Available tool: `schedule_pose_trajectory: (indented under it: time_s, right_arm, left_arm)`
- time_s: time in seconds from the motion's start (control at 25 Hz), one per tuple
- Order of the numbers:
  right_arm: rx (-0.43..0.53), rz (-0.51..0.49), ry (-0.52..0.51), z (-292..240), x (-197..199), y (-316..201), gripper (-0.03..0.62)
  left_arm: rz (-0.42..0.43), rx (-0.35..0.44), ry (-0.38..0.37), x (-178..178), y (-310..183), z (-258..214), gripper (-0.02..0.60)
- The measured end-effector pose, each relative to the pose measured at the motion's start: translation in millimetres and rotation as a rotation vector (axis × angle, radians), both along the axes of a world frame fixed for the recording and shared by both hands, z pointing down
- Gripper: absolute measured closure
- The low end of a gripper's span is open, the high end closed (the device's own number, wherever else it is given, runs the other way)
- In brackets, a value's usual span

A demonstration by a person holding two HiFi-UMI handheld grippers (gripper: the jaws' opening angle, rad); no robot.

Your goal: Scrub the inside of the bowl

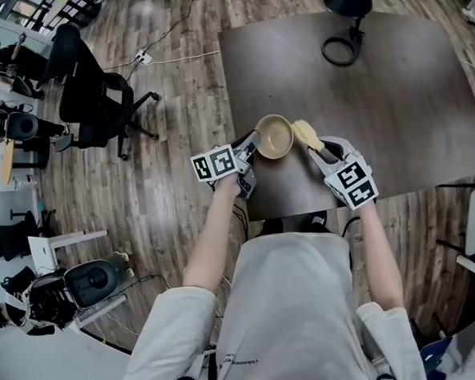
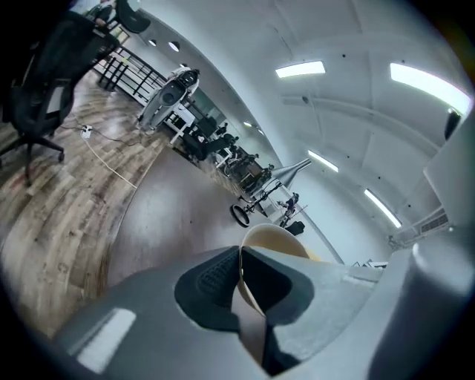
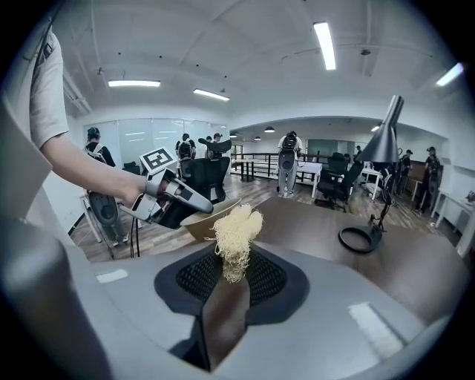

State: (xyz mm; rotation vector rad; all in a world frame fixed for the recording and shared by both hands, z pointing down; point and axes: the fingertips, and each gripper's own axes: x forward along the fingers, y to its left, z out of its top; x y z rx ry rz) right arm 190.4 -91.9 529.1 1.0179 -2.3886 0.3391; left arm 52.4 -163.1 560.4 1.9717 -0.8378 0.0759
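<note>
A tan bowl [image 1: 274, 135] is held above the near edge of the dark table [image 1: 392, 95]. My left gripper [image 1: 253, 146] is shut on its left rim; in the left gripper view the bowl's rim [image 2: 276, 238] runs between the two closed jaws of my left gripper [image 2: 240, 286]. My right gripper [image 1: 315, 150] is shut on a pale yellow fibrous scrubber [image 1: 305, 134], which is just right of the bowl. In the right gripper view the scrubber [image 3: 237, 234] sticks up from my right gripper [image 3: 230, 278], with the bowl [image 3: 210, 220] behind it.
A black desk lamp [image 1: 347, 10] stands at the table's far side, its ring base [image 3: 358, 240] on the tabletop. Black office chairs [image 1: 95, 97] stand on the wooden floor to the left. Several people stand far back in the room.
</note>
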Motion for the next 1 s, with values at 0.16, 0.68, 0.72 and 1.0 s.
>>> schedule_pose_trajectory:
  time_s: [0.16, 0.68, 0.72, 1.0]
  right_arm:
    - [-0.036, -0.017, -0.044, 12.9, 21.4, 27.2, 0.482]
    - [-0.207, -0.009, 0.044, 73.5, 78.5, 86.6, 0.48]
    - [-0.212, -0.009, 0.051, 73.8, 81.6, 90.7, 0.48]
    - [-0.269, 0.014, 0.051, 77.9, 98.4, 107.7, 0.48]
  left_arm:
    - [-0.088, -0.06, -0.021, 9.5, 13.7, 17.6, 0.569]
    - [-0.187, -0.201, -0.26, 54.2, 77.3, 106.2, 0.568]
    - [-0.192, -0.205, -0.261, 57.0, 80.6, 108.7, 0.568]
    - [-0.264, -0.178, -0.24, 61.4, 82.8, 107.1, 0.559]
